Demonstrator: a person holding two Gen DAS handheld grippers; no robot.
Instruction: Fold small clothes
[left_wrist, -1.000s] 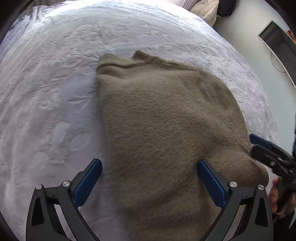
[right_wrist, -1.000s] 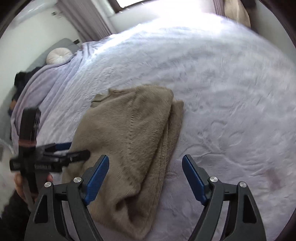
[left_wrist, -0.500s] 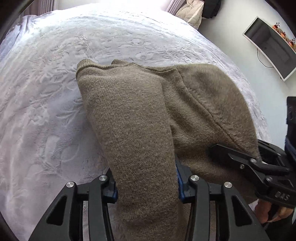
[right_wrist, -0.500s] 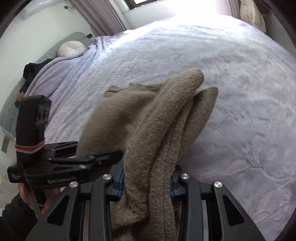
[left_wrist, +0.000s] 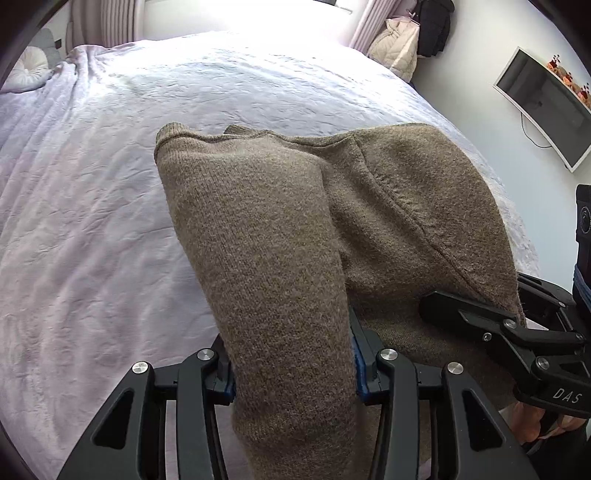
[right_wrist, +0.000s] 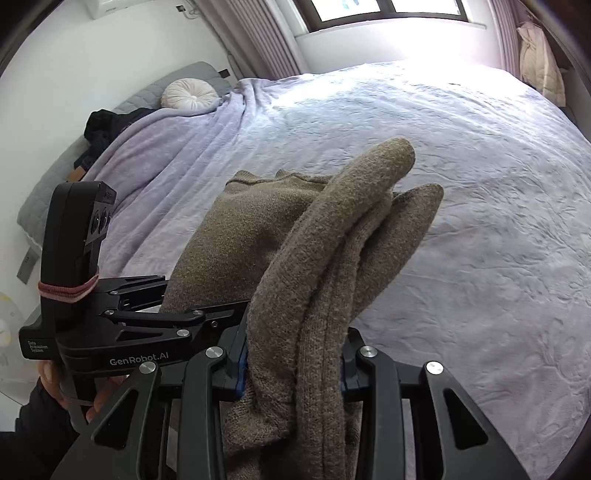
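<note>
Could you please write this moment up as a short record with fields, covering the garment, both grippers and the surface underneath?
garment: brown knitted sweater, partly folded, near edge raised
left gripper: jaws shut on the sweater's near edge, left side
right gripper: jaws shut on a bunched, layered part of the near edge
far part of garment: collar end lies on the bed
surface: bed with pale lilac bedspread
background: round white cushion at the headboard; wall screen
</note>
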